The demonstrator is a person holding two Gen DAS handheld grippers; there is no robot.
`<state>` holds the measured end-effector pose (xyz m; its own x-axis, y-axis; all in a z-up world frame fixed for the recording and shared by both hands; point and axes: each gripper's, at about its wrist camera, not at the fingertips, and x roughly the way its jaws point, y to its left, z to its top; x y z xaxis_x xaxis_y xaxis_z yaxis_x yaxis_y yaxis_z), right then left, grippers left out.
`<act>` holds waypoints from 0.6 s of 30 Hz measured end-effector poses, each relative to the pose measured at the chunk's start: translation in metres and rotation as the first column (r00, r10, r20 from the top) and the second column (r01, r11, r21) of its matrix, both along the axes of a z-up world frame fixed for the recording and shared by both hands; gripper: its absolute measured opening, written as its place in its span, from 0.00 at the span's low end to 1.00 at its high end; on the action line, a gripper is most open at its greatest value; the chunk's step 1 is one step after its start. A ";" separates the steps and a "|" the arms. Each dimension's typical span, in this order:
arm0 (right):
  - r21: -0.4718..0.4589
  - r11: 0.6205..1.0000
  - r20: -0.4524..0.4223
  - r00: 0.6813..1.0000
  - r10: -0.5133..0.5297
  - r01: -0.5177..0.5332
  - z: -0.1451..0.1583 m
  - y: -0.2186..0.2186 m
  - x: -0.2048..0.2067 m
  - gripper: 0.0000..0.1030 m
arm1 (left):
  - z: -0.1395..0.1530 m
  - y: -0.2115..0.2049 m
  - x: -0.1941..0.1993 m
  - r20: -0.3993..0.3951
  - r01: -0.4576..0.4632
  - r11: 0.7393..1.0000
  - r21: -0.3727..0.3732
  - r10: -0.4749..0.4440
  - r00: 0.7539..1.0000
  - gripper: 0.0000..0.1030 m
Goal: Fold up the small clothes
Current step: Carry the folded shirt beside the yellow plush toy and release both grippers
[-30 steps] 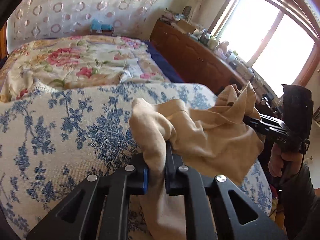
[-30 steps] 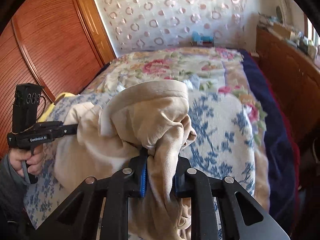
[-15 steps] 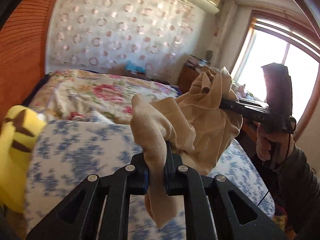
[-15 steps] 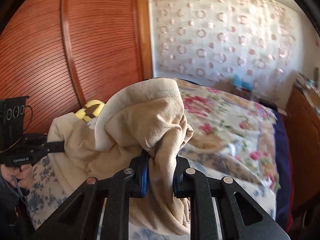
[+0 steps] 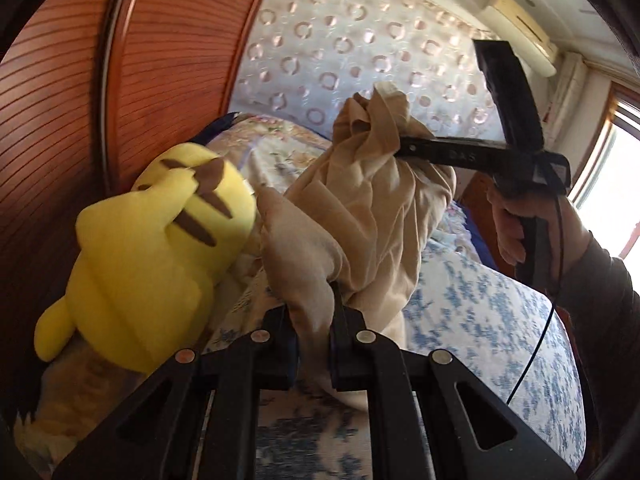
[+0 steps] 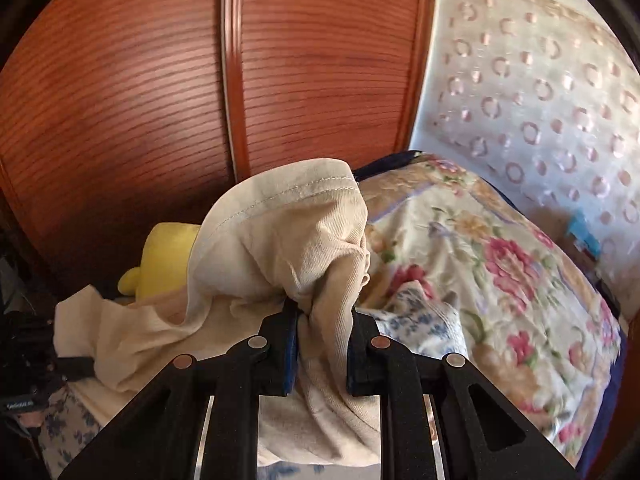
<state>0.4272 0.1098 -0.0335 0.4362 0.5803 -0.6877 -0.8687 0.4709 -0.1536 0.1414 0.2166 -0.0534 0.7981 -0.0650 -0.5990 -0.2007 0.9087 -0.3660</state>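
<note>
A small beige garment [image 5: 360,216] hangs bunched between both grippers above the bed. My left gripper [image 5: 312,312] is shut on one end of it, the cloth pinched between the pads. In the left wrist view the right gripper [image 5: 394,146] reaches in from the right, held by a hand, with the other end of the cloth bunched over its tip. In the right wrist view my right gripper [image 6: 322,314] is shut on a thick fold of the same garment [image 6: 288,240], whose hemmed edge arches above the jaws. The left gripper's body shows dark at the far left there.
A yellow plush toy [image 5: 152,256] lies at the bed's left side against a reddish wooden slatted wardrobe [image 6: 160,80]. The bed has a blue-flowered white cover [image 5: 492,320] and a pink-flowered quilt [image 6: 500,280]. A padded headboard [image 5: 360,48] stands behind, a bright window at the right.
Both grippers have swung left with the garment between them, rolling as they went. The wardrobe and yellow plush toy now fill the left side; the window and dresser have slid away.
</note>
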 end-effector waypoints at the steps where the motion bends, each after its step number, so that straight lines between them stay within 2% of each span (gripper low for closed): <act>1: -0.013 1.000 -0.004 1.000 0.003 -0.003 -0.002 0.012 0.001 0.17 | -0.005 0.002 0.000 -0.013 -0.006 1.000 -0.006 0.006 1.000 0.12; 5: -0.037 0.999 -0.047 0.998 -0.038 0.036 -0.021 0.041 0.025 0.23 | -0.018 0.003 0.003 -0.060 -0.027 1.000 0.009 0.028 0.998 0.12; 6: -0.028 0.997 -0.037 0.996 -0.076 0.075 -0.021 0.047 0.032 0.29 | -0.021 0.002 0.004 -0.072 -0.034 0.999 0.017 0.036 0.997 0.12; 8: 0.033 0.992 -0.055 0.991 -0.124 0.126 -0.017 0.045 0.048 0.34 | -0.025 0.005 0.003 -0.076 -0.038 0.999 0.012 0.039 0.996 0.15; 10: 0.065 0.986 -0.052 0.988 -0.147 0.151 -0.016 0.036 0.056 0.37 | -0.024 0.009 -0.002 -0.073 -0.041 0.999 0.018 0.042 0.996 0.25; 12: 0.069 0.986 -0.065 0.987 -0.145 0.149 -0.020 0.028 0.062 0.37 | -0.023 0.015 -0.007 -0.062 -0.043 0.999 0.034 0.045 0.997 0.48; 14: 0.070 0.987 -0.117 0.984 -0.133 0.141 -0.032 0.022 0.070 0.37 | -0.021 0.017 -0.013 -0.050 -0.047 0.997 0.067 0.051 0.997 0.54; 15: 0.064 0.987 -0.121 0.983 -0.141 0.150 -0.036 0.021 0.066 0.37 | -0.020 0.019 -0.013 -0.048 -0.051 0.996 0.079 0.055 0.997 0.63; 17: 0.052 0.983 -0.143 0.976 -0.166 0.175 -0.047 0.018 0.072 0.37 | -0.019 0.027 -0.014 -0.026 -0.064 0.994 0.091 0.067 0.997 0.76; 18: 0.040 0.979 -0.149 0.970 -0.190 0.198 -0.051 0.017 0.073 0.37 | -0.019 0.028 -0.015 -0.022 -0.071 0.992 0.104 0.074 0.997 0.77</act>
<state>0.5004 0.1267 -0.0846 0.4425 0.5330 -0.7212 -0.7713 0.6364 -0.0029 0.1263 0.2446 -0.0727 0.7829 0.0559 -0.6197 -0.2757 0.9240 -0.2650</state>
